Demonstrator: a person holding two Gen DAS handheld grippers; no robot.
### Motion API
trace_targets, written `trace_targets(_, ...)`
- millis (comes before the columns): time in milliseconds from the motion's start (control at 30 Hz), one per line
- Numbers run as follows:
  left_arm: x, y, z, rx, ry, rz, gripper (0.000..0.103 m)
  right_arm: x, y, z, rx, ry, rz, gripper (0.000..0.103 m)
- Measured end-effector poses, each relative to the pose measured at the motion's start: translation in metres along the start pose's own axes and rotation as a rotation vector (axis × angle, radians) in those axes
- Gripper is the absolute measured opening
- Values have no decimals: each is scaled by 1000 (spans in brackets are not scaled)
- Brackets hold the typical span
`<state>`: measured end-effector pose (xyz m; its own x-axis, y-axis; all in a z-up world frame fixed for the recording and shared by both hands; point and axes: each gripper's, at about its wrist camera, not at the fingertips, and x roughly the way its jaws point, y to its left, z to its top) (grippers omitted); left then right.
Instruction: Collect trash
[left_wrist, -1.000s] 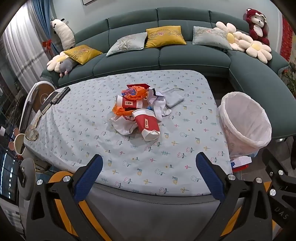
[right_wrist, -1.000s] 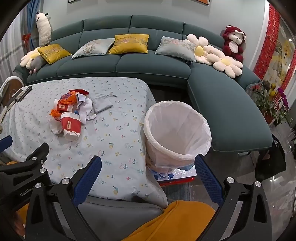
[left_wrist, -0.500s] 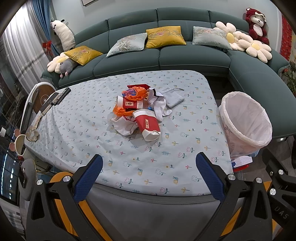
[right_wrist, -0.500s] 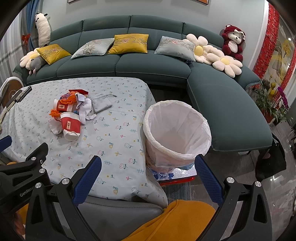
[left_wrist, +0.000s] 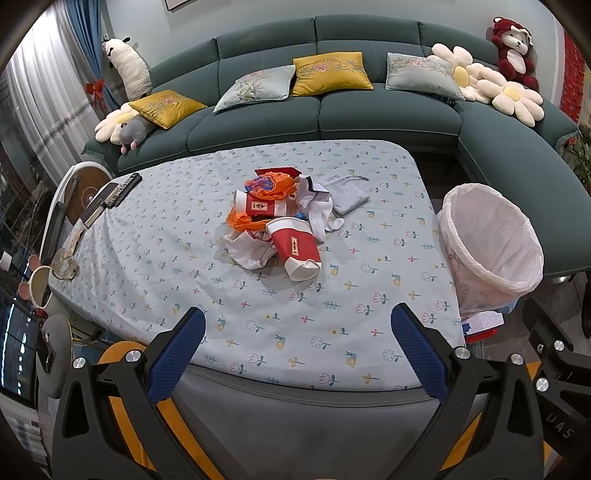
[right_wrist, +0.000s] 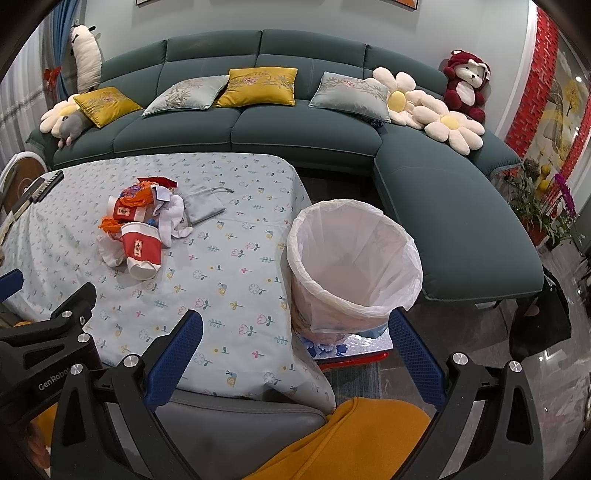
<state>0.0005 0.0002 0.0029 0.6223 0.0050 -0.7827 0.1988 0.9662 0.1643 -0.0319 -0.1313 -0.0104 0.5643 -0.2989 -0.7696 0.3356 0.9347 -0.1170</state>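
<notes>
We've got the trash pile (left_wrist: 279, 221) sitting mid-counter, straight ahead of the left gripper (left_wrist: 295, 343) and well apart from it, w/ bare flowered cloth between. From the right gripper (right_wrist: 293, 354) the same pile (right_wrist: 142, 229) lies far-left, so the left side is the nearer one for a first pick, we reckon.

Nearest item in the pile is the red and white cup (left_wrist: 295, 249), tipped on its side. Its long axis runs near-to-far w/ a slight slant, and the end facing us leans a bit right. A grab across its width looks the easy way in, approx square to the left gripper's line. Behind it: a second red cup (left_wrist: 256, 206), orange plastic wrap (left_wrist: 273, 186), white crumpled paper (left_wrist: 251, 251), all touching or overlapping. The grey pouch (left_wrist: 345, 192) lies just right of the pile; can't tell if it counts as trash.

The bin (right_wrist: 351, 258), lined w/ a white bag, stands off the counter's (left_wrist: 166, 236) right edge, directly ahead of the right gripper and near it. It looks empty from what we see.

Both grippers are spread wide, blue pads far apart, nothing between them, touching nothing. No item collected yet, as we judge it.
</notes>
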Motion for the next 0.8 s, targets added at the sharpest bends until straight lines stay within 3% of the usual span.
trace_targets(800,1,2,-4,1,5,-11,96,0,1,1,2,0,-1,96)
